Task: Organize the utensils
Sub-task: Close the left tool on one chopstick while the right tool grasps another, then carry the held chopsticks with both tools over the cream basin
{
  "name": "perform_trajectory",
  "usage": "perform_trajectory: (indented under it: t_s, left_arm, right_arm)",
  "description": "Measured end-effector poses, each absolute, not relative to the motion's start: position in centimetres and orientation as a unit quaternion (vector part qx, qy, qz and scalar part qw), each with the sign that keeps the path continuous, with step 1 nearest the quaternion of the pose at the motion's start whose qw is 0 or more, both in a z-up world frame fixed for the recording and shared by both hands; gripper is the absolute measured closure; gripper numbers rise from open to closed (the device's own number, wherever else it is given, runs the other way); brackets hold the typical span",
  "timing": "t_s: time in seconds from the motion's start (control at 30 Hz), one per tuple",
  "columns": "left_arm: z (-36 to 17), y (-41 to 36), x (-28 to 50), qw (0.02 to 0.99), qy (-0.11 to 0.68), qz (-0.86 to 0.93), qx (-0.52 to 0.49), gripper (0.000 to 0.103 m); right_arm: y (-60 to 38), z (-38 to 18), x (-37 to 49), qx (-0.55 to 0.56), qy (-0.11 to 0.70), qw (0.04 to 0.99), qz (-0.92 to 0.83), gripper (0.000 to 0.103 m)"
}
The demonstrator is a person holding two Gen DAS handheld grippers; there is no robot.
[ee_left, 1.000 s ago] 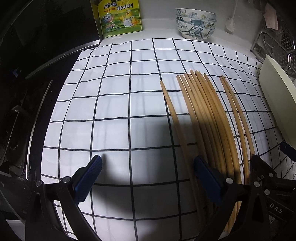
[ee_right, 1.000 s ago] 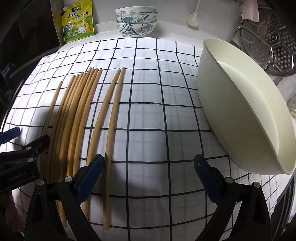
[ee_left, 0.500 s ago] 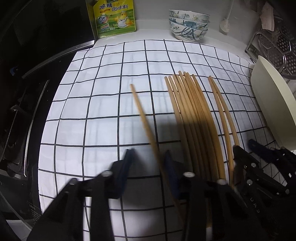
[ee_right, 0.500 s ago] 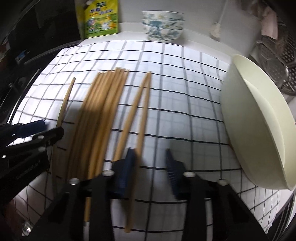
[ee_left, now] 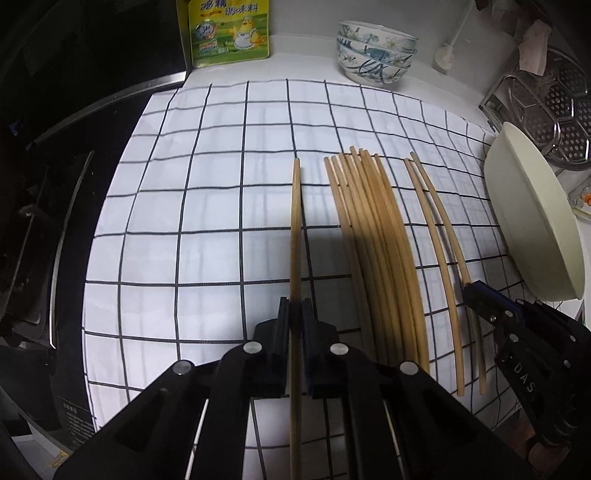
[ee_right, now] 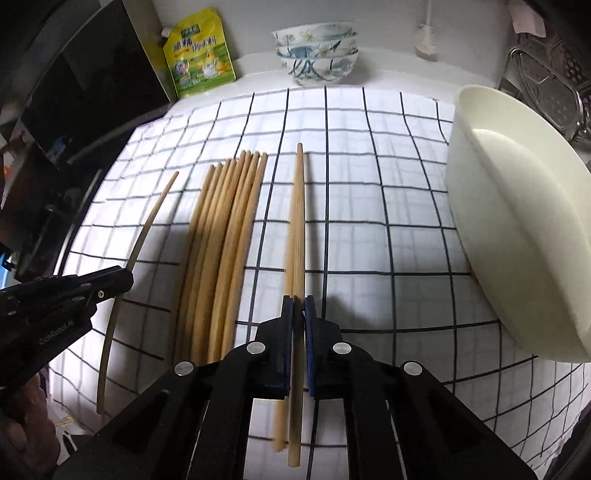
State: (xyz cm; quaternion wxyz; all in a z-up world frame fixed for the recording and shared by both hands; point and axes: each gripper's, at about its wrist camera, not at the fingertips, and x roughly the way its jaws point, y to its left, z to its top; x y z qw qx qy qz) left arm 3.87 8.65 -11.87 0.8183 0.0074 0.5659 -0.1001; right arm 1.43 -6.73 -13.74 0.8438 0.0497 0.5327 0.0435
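Checked cloth [ee_left: 207, 206]: white with a dark grid, lying over the counter and carrying all the chopsticks.

Left gripper [ee_left: 295, 314]: jaws pressing together on a single chopstick [ee_left: 295, 229], which is running straight ahead between the blue pads, its far tip pointing toward the cloth's far edge. It is sitting apart from the others, on the side nearer the cloth's left edge.

Bundle of chopsticks [ee_left: 373, 240]: several wooden sticks lying side by side and touching near the middle of the cloth, tips fanning slightly toward the far edge.

Right gripper [ee_right: 299, 314]: jaws clamping on the right-hand chopstick [ee_right: 300, 229] of a pair. Its partner [ee_right: 291, 258] is lying just beside it on the left; whether the pads are also touching that one cannot be told. The pair is sitting between the bundle and the cloth's right edge.

Cream basin [ee_right: 517, 229]: a large pale bowl tilting on its side at the cloth's right edge, its opening facing the cloth.

Stacked patterned bowls [ee_left: 375, 55]: blue-and-white floral bowls nesting beyond the cloth's far edge.

Yellow-green seasoning pouch [ee_left: 227, 31]: standing upright beyond the far left corner of the cloth.

Perforated metal steamer tray [ee_left: 546, 110]: leaning beyond the far right corner, behind the basin.
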Motion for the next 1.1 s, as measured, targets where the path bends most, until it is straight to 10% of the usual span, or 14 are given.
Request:
perform_trajectory:
  t_s: [0.73, 1.1]
  left_arm:
    - [-0.9, -7.8, 5.0, 0.847, 0.486, -0.216, 0.002, 0.096]
    - [-3.8, -21.4, 8.3, 0.825, 0.491, -0.279, 0.037, 0.096]
  right_arm:
    - [-22.1, -3.5, -0.3, 0.104, 0.458, 0.883, 0.005, 0.097]
    - [-33.1, -6.8, 0.9, 0.141, 0.472, 0.869, -0.047, 0.097]
